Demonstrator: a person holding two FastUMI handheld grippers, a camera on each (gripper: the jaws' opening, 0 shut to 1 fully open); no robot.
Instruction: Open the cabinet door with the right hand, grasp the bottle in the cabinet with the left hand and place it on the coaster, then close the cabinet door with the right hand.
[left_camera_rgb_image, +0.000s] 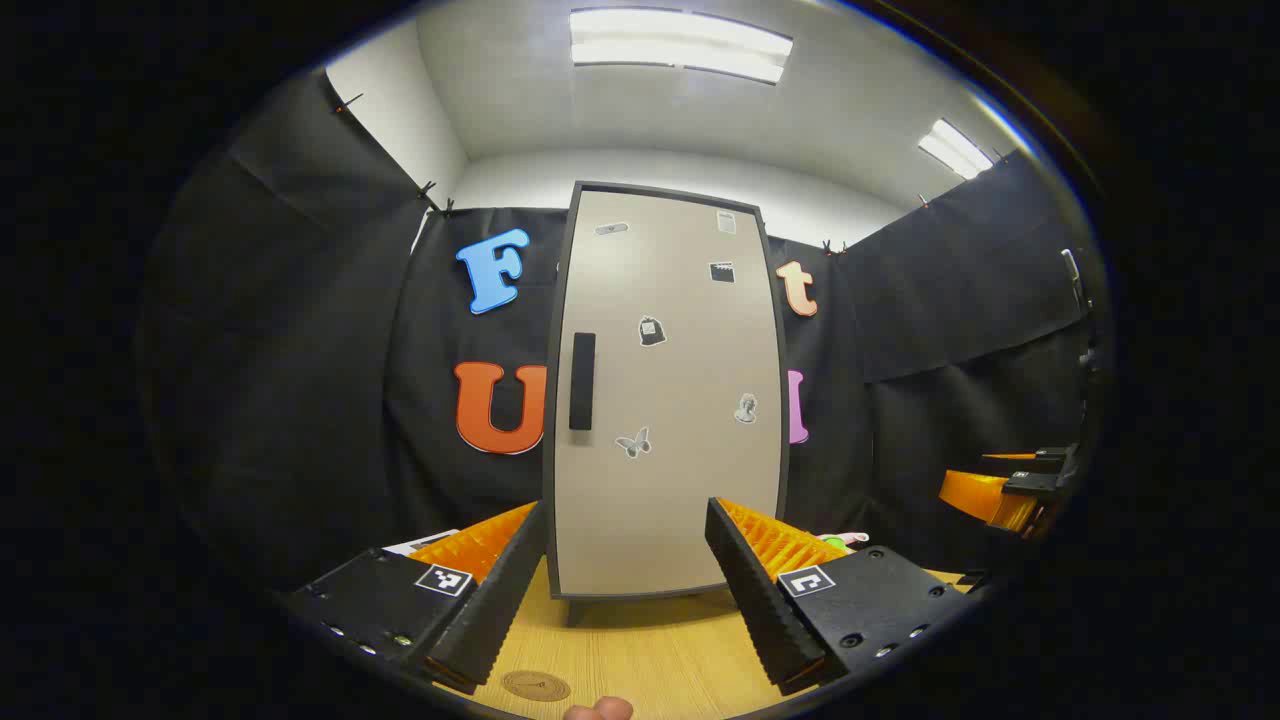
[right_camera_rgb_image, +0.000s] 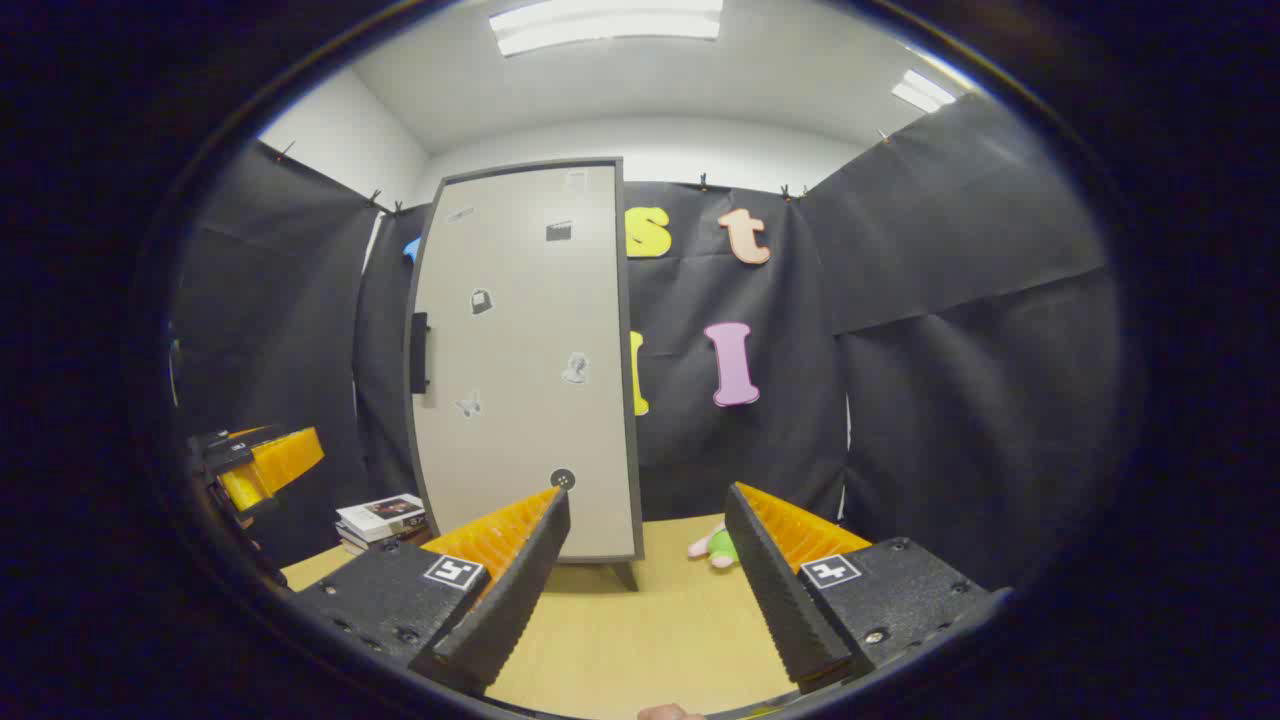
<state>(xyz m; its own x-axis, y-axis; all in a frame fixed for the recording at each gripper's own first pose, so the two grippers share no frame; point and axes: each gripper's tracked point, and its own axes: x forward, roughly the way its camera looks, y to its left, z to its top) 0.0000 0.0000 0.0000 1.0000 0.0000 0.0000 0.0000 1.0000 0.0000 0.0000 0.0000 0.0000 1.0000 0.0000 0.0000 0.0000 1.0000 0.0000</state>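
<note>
right gripper view: cabinet door (right_camera_rgb_image: 525, 370) seen shut at 10 o'clock; right gripper (right_camera_rgb_image: 645, 590) held wide open, empty. step 1 pending; handle (right_camera_rgb_image: 419, 352) must be gripped next.

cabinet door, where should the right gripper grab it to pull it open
Grip the dark vertical handle on the closed cabinet door, near its left edge. Come straight at the front with the open right gripper, one finger either side: the handle is a narrow upright bar standing proud of the flat panel.
</note>
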